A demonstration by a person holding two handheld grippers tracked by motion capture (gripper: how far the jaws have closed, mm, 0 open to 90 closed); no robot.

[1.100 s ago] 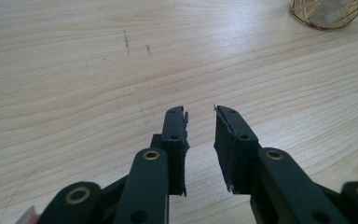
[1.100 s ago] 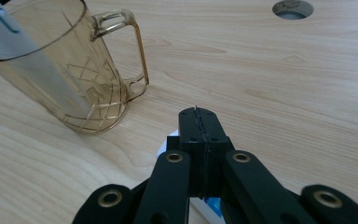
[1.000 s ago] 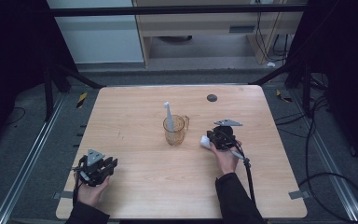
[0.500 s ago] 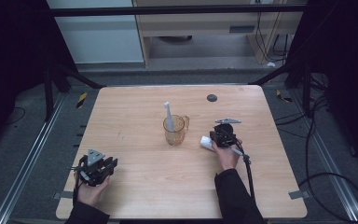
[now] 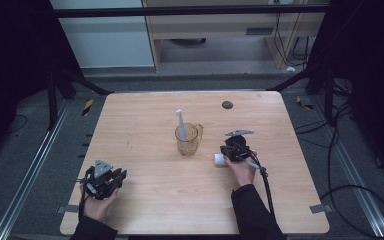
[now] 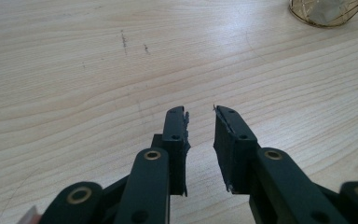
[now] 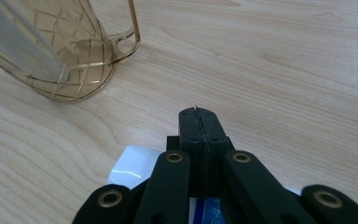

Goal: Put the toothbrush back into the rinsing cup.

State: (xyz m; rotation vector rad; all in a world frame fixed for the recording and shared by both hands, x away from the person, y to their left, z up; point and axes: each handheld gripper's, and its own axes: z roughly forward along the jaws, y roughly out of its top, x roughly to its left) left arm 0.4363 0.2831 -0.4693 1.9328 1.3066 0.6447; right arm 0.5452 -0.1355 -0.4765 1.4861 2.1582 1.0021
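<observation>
An amber see-through cup (image 5: 186, 141) with a handle stands mid-table, and a grey-white toothbrush (image 5: 180, 122) rests upright in it. Just right of the cup my right gripper (image 5: 227, 153) is low over the table, jaws shut. A white tube (image 5: 219, 160) with blue print sticks out at its left. In the right gripper view the jaws (image 7: 196, 112) are pressed together, the tube (image 7: 133, 165) lies beneath them, and the cup (image 7: 70, 60) is close at upper left. At the front left my left gripper (image 5: 117, 176) stays open over bare wood (image 6: 200, 112), nothing between its jaws.
A small dark round disc (image 5: 227, 105) lies near the table's far edge. The wooden table (image 5: 145, 115) is bare to the left of the cup. Cables (image 5: 340, 150) trail on the floor to the right, and a cabinet stands beyond the table.
My right gripper and the white tube have shifted slightly toward the near edge of the table. The left gripper has not moved.
</observation>
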